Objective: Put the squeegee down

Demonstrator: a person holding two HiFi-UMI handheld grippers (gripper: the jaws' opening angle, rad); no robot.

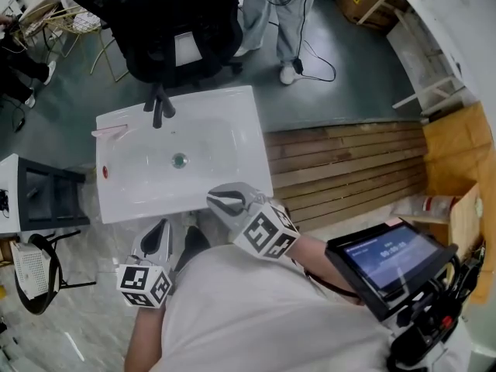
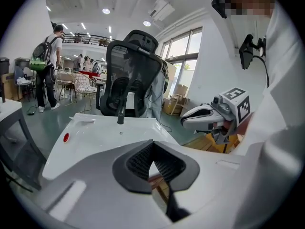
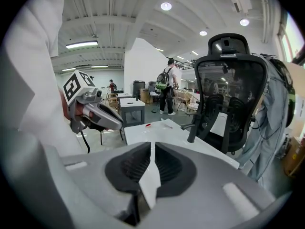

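The squeegee (image 1: 108, 132) is a thin pale pink-and-white tool. It lies on the back left rim of the white sink basin (image 1: 240, 130), next to the black faucet (image 1: 159, 107); neither gripper touches it. My left gripper (image 1: 157, 235) hangs shut below the basin's near edge with nothing in it. My right gripper (image 1: 226, 201) is over the near right corner, also shut and holding nothing. In the left gripper view the squeegee (image 2: 82, 120) lies far ahead of the closed pads (image 2: 143, 159). In the right gripper view the squeegee (image 3: 167, 125) lies beyond my shut jaws.
A black office chair (image 1: 167, 22) stands behind the basin, with a person's legs (image 1: 283, 22) beside it. Wooden slats (image 1: 349, 169) lie to the right, and a screen device (image 1: 387, 262) sits near my right arm. A dark side table (image 1: 39, 200) stands at the left.
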